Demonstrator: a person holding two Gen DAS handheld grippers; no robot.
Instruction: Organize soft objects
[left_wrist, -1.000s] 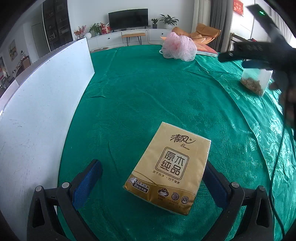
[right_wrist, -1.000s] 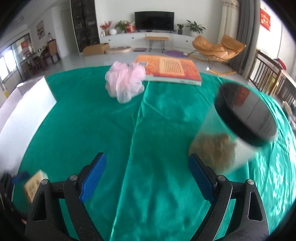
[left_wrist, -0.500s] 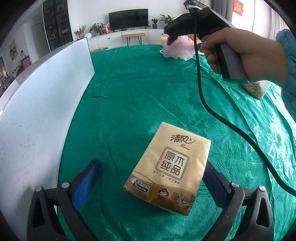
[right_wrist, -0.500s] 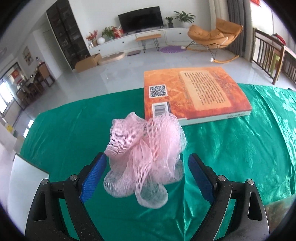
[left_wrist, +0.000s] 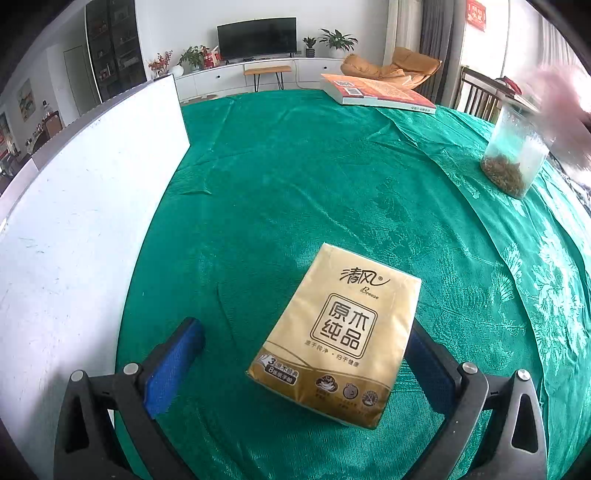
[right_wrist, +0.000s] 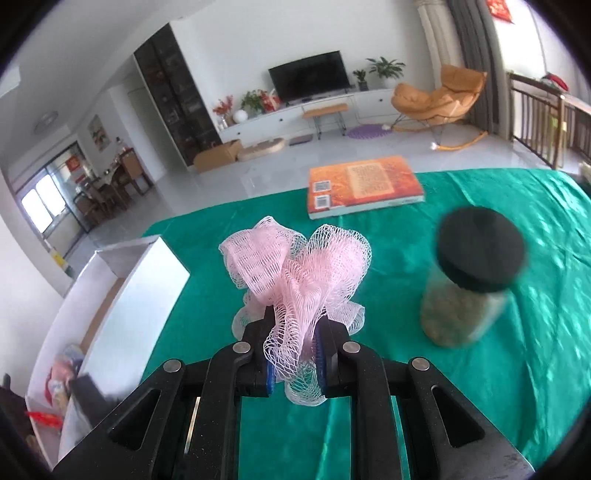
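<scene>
The left tool (left_wrist: 306, 354) is held low and level, its two black arms spread wide apart, the blue pads (left_wrist: 173, 363) facing each other across a broad gap. Its right-hand pad is mostly hidden from the camera, so only the dark edge of that finger shows. The right tool (right_wrist: 293, 347) is raised and pointed forward, its jaws drawn close together, the blue pads (right_wrist: 271, 371) pinching pink mesh between them. Both of its black linkage arms angle inward toward the tips. No hand or wrist shows in either view.
</scene>
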